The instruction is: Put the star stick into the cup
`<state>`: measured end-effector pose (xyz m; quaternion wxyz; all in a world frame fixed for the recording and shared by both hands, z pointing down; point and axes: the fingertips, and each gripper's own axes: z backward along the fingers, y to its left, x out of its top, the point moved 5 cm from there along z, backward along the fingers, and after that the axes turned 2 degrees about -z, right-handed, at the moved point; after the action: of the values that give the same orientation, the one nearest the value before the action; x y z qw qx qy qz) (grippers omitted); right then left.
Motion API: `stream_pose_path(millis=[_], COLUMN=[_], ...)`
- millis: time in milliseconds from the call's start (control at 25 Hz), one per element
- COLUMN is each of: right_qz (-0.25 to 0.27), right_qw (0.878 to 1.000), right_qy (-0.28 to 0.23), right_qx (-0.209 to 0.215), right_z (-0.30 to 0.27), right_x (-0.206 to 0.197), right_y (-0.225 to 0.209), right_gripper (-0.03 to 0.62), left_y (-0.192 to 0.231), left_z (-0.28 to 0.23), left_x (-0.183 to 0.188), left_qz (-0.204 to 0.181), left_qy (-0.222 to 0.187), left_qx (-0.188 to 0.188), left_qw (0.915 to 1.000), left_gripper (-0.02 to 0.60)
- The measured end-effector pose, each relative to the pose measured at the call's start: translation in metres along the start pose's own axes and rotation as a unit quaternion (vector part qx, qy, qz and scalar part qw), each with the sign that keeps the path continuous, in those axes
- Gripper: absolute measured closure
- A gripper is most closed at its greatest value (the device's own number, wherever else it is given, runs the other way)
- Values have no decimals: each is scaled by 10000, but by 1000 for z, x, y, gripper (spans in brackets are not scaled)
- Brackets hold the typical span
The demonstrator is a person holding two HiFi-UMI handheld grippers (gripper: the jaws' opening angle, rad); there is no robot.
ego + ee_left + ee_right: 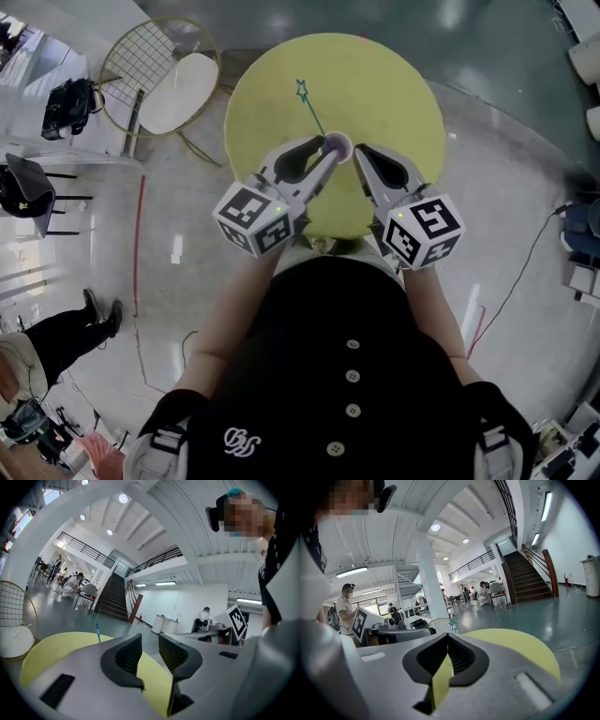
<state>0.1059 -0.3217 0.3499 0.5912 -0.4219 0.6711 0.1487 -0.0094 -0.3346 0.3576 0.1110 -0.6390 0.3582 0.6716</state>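
Yellow round table point(403, 84) had the small pinkish cup point(337, 145) about mid-table, with the green star stick point(312, 110) leaning out of it toward the far edge. Left gripper point(319, 152) sat right beside the cup, jaws apart, holding nothing. Right gripper point(364, 157) had its jaws pretty much together, empty too.

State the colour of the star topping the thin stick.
Teal green star; head view shows it best.

Both forearms point(223, 314) reach forward, close together, with the grippers angled inward, tips nearly meeting. The left gripper point(319, 155) has its jaws apart and empty. The right gripper point(364, 159) has its jaws closed at the tips.
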Motion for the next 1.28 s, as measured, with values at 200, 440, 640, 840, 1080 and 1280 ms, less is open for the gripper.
stream_pose_path(millis=[200,440,640,840,1080,1280], right_qz=[-12,62,-143,-330,-427,-420], right_qw=[10000,9998,9995,9991,9985,9984], right_qy=[53,160,242,194,188,221], right_qx=[78,133,163,195,293,318], right_z=[3,-1,0,0,-1,-1], right_x=[-5,-11,-18,-19,-18,-21], right_y=[4,5,2,2,6,10], right_gripper=[591,591,591,591,591,591], left_y=[-2,0,-1,0,-4,-7], left_z=[1,4,7,11,13,17], left_x=[-1,-12,-22,-25,-27,-29], left_qz=[37,79,230,290,336,387], left_qy=[-2,119,226,233,222,201], left_qx=[44,128,219,269,242,243], left_qw=[10000,9998,9992,9989,9989,9988], left_gripper=[468,468,468,468,468,471])
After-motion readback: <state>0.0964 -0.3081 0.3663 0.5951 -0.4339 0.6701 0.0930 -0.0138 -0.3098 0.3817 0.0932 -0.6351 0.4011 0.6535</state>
